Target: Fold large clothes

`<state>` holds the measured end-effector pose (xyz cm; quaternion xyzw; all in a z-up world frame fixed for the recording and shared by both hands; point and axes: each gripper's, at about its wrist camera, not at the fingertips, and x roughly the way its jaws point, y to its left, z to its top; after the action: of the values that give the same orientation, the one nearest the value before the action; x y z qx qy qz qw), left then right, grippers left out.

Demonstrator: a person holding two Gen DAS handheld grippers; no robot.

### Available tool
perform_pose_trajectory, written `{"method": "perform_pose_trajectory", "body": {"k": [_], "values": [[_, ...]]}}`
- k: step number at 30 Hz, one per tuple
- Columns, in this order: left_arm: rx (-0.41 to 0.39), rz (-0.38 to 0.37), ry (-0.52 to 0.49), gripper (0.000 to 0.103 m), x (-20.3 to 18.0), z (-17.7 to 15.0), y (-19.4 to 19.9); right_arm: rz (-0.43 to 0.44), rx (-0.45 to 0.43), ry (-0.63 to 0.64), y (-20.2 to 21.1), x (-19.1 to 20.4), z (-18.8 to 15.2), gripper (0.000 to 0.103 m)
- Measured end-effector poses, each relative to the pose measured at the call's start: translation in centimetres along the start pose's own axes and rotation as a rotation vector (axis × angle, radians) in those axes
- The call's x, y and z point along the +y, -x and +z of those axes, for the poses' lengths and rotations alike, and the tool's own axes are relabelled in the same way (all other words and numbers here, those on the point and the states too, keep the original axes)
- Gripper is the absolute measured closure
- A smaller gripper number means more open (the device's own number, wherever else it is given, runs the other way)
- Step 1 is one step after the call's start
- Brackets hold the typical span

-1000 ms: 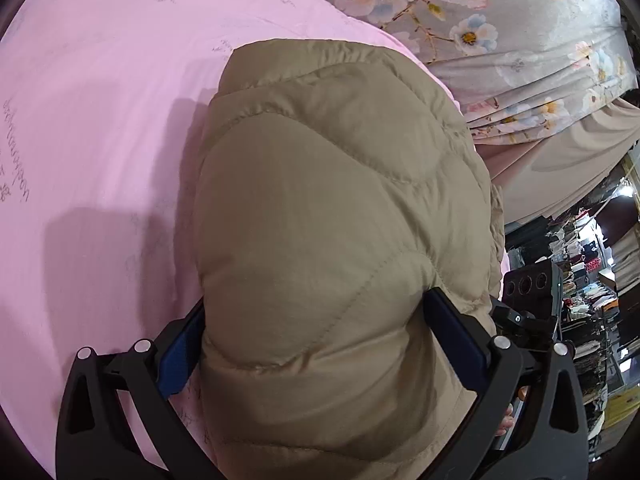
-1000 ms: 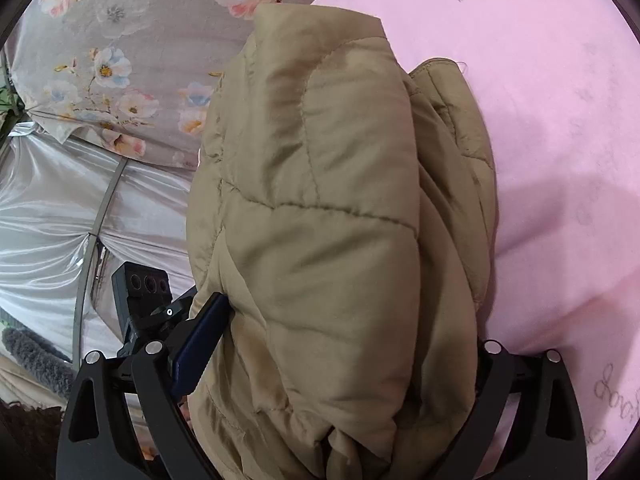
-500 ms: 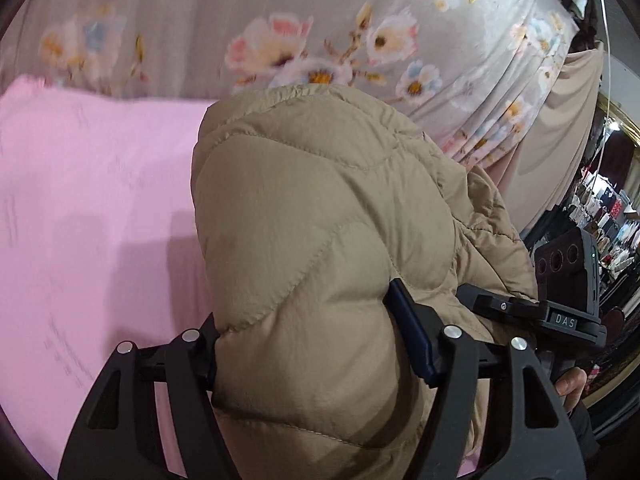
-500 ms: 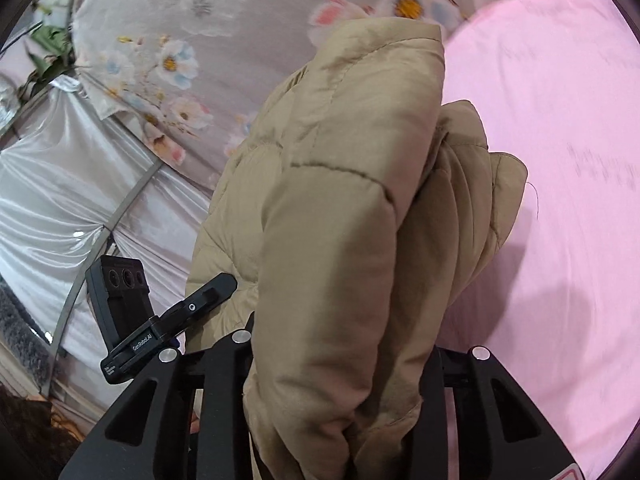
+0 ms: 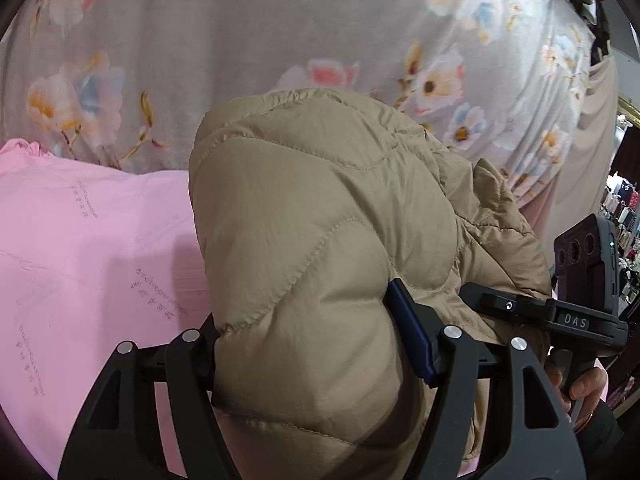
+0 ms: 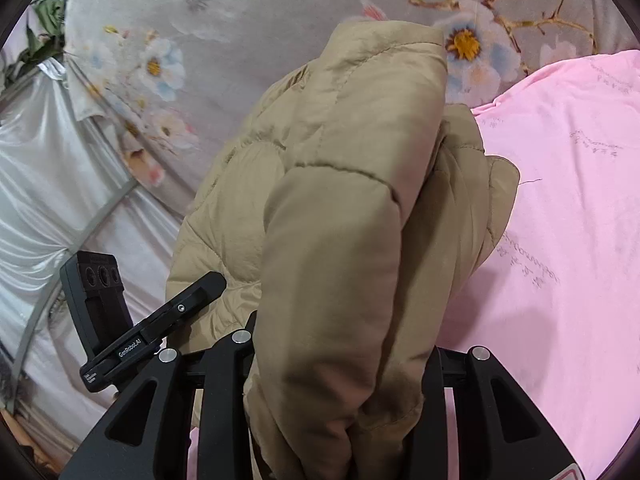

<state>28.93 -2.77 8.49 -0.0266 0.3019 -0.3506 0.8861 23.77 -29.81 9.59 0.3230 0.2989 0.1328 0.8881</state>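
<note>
**Both grippers clamped on the folded tan jacket above the pink sheet**

In the left wrist view the tan quilted puffer jacket (image 5: 320, 248) fills the middle of the frame, bulging up from the bottom edge to just above centre; the left gripper (image 5: 308, 336) has it clamped at lower centre, its black fingers partly closed with the blue pad (image 5: 408, 332) pressed into the padding on the right side and the other finger sunk into the fabric on the left; the bundle swells out beyond the fingers on both sides and above them. To the right of the jacket, at the lower right of the frame, the right gripper's black housing and a hand (image 5: 580, 388) on its handle show, close beside the folded edge. The pink printed sheet (image 5: 88, 264) lies across the left and lower left of the frame, behind and below the jacket; the grey floral cloth (image 5: 248, 36) spans the whole upper part.

In the right wrist view the jacket (image 6: 344, 216) stands as a tall folded stack from the bottom centre to the upper centre, several layers visible along its right edge; the right gripper (image 6: 340, 364) is closed fairly narrowly on those layers at the bottom centre, its fingers squeezing the stack from either side with the pads hidden by the fabric. The pink sheet (image 6: 568, 216) takes the right side of the frame, the floral cloth (image 6: 224, 20) the top, and a shiny white satin drape (image 6: 52, 184) the left.
</note>
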Motion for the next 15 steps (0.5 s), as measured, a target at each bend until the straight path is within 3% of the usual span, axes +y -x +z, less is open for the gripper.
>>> {"method": "perform_pose_trajectory", "body": {"k": [8,15], "values": [[0.083,0.047,0.055,0.035,6.2,-1.4,-7.9,-0.06,0.075,-0.016,-7.8,-3.5,0.0,0.067],[0.036,0.029,0.102,0.026,9.2,-3.8,-9.1,-0.073,0.074,-0.019,-10.1,-5.2,-1.0,0.053]]}}
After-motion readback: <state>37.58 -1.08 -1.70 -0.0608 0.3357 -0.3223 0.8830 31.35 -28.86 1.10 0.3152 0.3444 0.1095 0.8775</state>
